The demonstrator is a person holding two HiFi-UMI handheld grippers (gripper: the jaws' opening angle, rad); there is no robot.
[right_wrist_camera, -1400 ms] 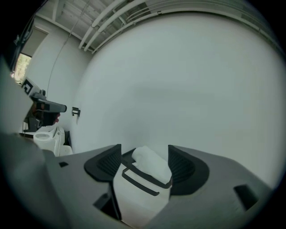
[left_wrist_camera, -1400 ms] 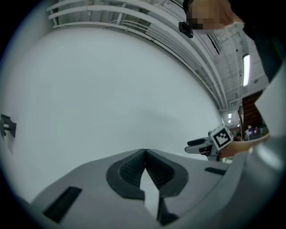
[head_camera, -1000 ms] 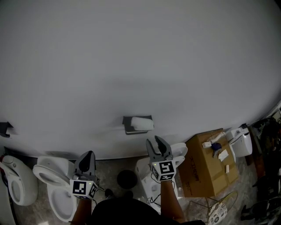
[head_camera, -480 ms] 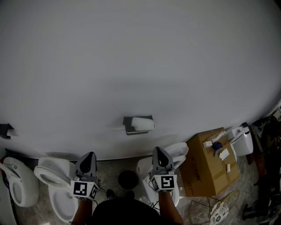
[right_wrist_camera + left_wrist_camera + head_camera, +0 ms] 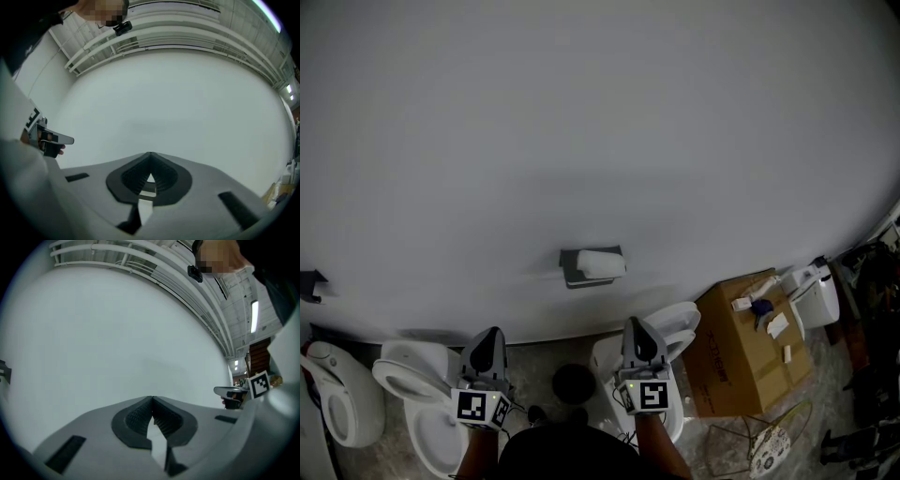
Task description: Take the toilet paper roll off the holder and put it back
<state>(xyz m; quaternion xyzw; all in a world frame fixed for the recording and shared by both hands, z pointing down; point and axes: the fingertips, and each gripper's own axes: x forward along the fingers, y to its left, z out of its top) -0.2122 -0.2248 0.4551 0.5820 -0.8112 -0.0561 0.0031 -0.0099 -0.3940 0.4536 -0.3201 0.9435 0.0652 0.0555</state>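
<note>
Roll point(image 5: 602, 265) on holder point(image 5: 569, 268); bare wall point(image 5: 581, 141) around

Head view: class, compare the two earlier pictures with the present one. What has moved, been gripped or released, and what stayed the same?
The right gripper closed its open jaws on nothing and drew back slightly toward the person. Nothing was taken hold of. The left gripper stayed shut and nearly in place; the white toilet paper roll stayed on its grey wall holder.
</note>
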